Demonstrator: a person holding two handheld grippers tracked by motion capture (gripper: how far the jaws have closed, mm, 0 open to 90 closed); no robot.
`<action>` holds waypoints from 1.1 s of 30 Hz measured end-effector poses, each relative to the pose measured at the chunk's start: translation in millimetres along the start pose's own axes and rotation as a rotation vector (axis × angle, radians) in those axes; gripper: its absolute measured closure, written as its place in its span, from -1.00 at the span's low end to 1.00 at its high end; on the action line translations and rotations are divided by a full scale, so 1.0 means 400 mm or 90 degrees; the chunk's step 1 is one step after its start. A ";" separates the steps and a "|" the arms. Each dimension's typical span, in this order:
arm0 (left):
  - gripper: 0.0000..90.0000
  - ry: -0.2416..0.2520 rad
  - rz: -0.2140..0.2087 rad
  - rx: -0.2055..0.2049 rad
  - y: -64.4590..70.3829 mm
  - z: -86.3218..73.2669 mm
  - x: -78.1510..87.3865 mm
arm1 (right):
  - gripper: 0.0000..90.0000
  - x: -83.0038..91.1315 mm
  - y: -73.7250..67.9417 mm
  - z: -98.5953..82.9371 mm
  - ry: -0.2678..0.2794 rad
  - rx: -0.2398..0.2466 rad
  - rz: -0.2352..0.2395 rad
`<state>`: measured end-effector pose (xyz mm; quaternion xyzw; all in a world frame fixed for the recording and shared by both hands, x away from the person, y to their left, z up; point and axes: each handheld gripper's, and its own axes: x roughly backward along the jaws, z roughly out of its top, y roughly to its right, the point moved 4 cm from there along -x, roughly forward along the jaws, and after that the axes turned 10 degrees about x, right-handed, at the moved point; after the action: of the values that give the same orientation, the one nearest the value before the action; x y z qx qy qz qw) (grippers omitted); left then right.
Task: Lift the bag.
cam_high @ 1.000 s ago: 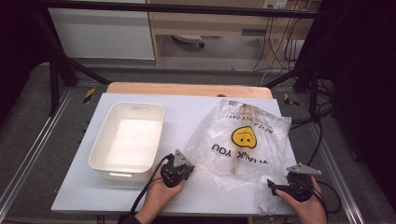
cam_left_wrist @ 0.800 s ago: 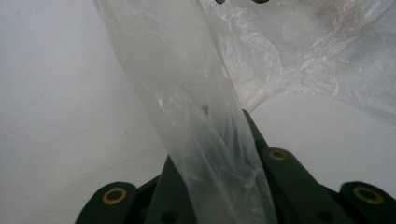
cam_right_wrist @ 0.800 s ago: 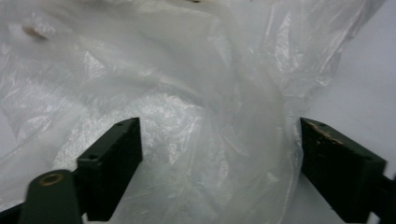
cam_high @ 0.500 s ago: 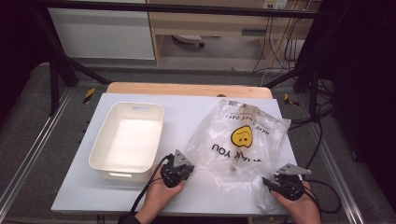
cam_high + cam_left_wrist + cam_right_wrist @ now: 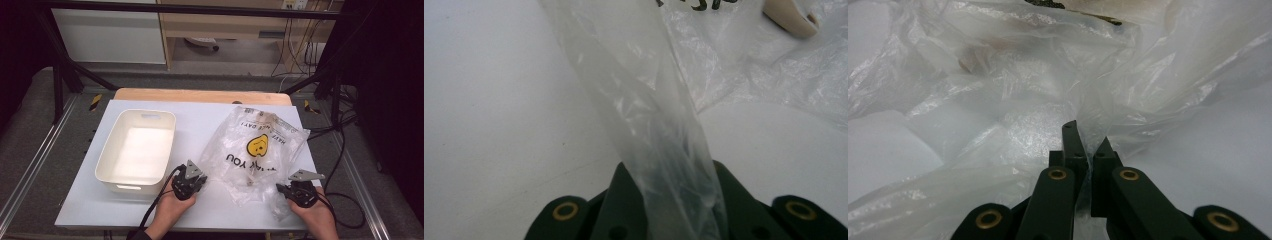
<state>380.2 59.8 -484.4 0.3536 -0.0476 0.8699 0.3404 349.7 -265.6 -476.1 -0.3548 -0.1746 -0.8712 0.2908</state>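
A clear plastic bag (image 5: 257, 150) printed with a yellow smiley face and black lettering lies crumpled on the white table (image 5: 215, 120). My left gripper (image 5: 189, 181) sits at the bag's near left corner. In the left gripper view a twisted strip of the bag (image 5: 639, 100) runs up out of the left gripper (image 5: 664, 175), which is shut on it. My right gripper (image 5: 300, 192) is at the bag's near right corner. Its jaws (image 5: 1087, 142) are pressed together on a fold of the film (image 5: 1013, 90). A beige object (image 5: 789, 20) lies inside the bag.
An empty white plastic bin (image 5: 135, 150) stands left of the bag, close to my left hand. A wooden board (image 5: 200, 95) borders the table's far edge. Cables (image 5: 340, 150) hang off the right side, and metal frame rails run along both sides.
My right gripper has slid left toward the bag's near right corner and closed in on the film. The left gripper and the bin have stayed put.
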 end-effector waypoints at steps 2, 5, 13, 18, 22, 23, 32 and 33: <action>1.00 0.000 -0.001 0.000 0.000 0.000 0.000 | 1.00 -0.004 -0.003 0.010 0.004 0.011 0.001; 1.00 0.002 -0.004 -0.003 0.002 0.002 0.001 | 1.00 -0.005 -0.004 0.023 0.010 0.013 0.001; 1.00 0.012 -0.013 0.001 0.000 0.008 0.009 | 1.00 -0.002 -0.008 0.035 0.007 0.004 0.013; 1.00 0.029 -0.041 0.012 0.006 0.024 0.025 | 1.00 0.003 -0.008 0.044 0.011 -0.007 0.020; 1.00 0.041 -0.050 0.011 0.012 0.041 0.041 | 1.00 0.006 -0.009 0.063 0.022 -0.010 0.027; 1.00 0.042 -0.051 0.010 0.013 0.045 0.045 | 1.00 0.005 -0.009 0.068 0.022 -0.006 0.026; 1.00 0.053 -0.067 0.013 0.016 0.084 0.075 | 1.00 0.014 -0.007 0.100 0.031 0.009 0.022; 1.00 0.053 -0.067 0.014 0.015 0.085 0.076 | 1.00 0.016 -0.005 0.102 0.033 0.010 0.022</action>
<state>380.6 61.1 -438.4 0.3229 -0.0049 0.8652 0.3836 365.8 -245.9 -443.5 -0.3325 -0.1675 -0.8736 0.3132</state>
